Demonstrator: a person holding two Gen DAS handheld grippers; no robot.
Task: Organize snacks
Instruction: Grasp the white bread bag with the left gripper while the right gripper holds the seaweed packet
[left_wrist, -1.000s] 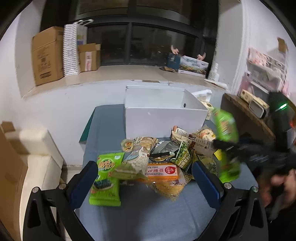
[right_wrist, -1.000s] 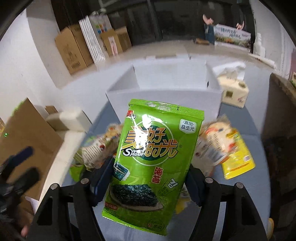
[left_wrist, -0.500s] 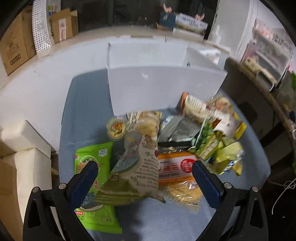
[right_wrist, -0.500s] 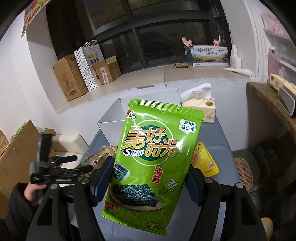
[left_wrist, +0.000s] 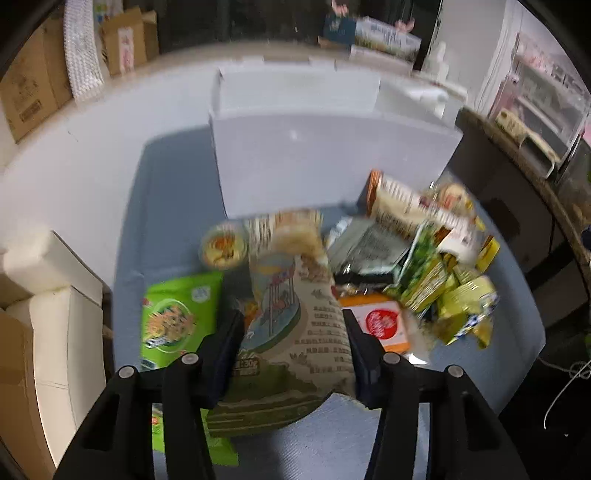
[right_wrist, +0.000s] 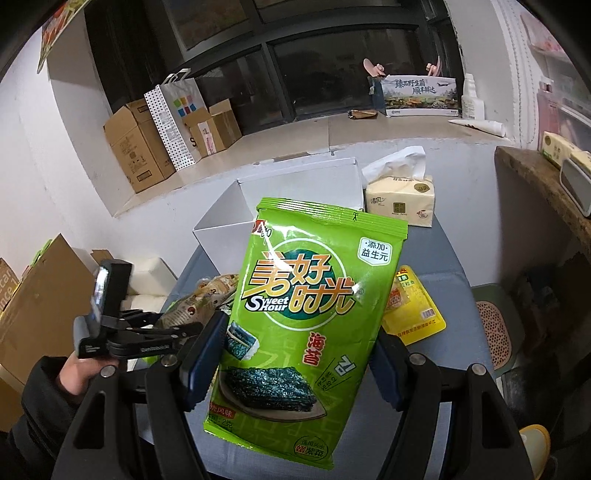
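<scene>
the right claw (right_wrist: 295, 354) pinches a green seaweed packet (right_wrist: 306, 332) upright above the bench (right_wrist: 448, 291), likely lifted clear to carry it to the open white box (right_wrist: 295, 188) behind. the left claw (left_wrist: 293, 350) has narrowed around a beige snack bag (left_wrist: 295, 325) at the front of the snack pile (left_wrist: 417, 269), seemingly gripping its sides, though blur hides the contact.

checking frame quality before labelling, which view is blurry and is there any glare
Left wrist view: motion-smeared, snack pile and white box soft, print unreadable. Right wrist view: sharp, small glare streaks on the green seaweed bag in the right hand-held gripper. Both: fisheye bending, dark corners.
</scene>
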